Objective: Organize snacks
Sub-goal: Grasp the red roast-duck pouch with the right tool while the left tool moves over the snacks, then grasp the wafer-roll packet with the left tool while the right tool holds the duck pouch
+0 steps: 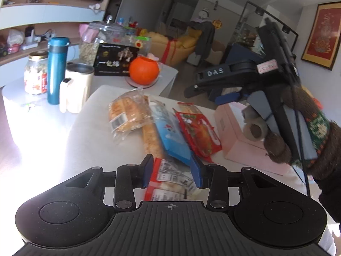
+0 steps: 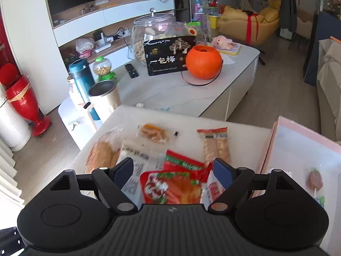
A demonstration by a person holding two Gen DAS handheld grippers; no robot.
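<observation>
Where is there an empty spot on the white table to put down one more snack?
The far strip of the white table is bare, between the cracker pack and the small orange snack. The pink box floor is mostly bare beside the lollipop. The near middle is crowded: bread, red packet, overlapping wrappers.
</observation>
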